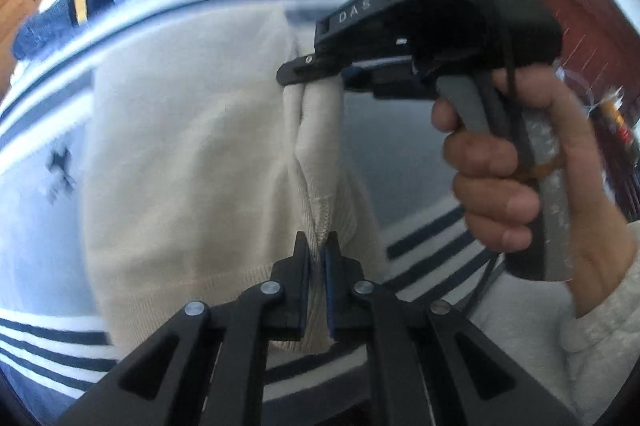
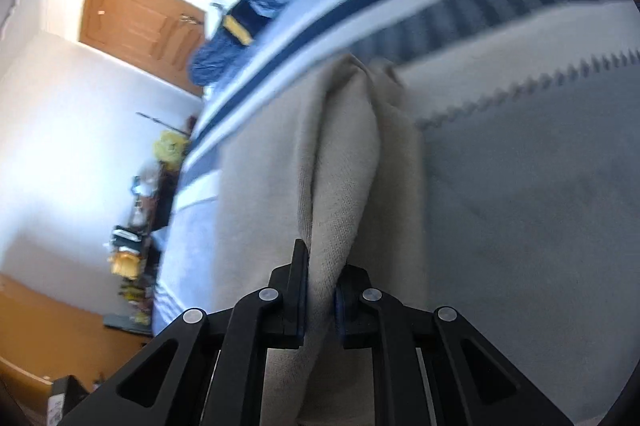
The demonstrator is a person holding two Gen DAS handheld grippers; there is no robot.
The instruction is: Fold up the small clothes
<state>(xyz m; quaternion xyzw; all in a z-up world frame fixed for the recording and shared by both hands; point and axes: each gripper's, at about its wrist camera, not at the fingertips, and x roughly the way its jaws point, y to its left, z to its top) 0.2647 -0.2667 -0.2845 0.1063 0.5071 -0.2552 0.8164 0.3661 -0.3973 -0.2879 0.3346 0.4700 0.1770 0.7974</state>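
Left of the cream garment [image 1: 192, 162] I see open striped bedspread [image 1: 36, 210], free to pass. On its right my other gripper [image 1: 308, 66] and hand [image 1: 516, 162] block the way; grey bedding [image 2: 520, 226] beyond lies open.

Striped blue-white bedspread [image 2: 500, 186] underneath; wooden door [image 2: 140, 22] far left; cluttered shelf [image 2: 140, 226] by white wall.

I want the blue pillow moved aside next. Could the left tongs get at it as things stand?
Probably not yet: the left tongs are shut on the beige garment, and the blue pillow lies beyond it.
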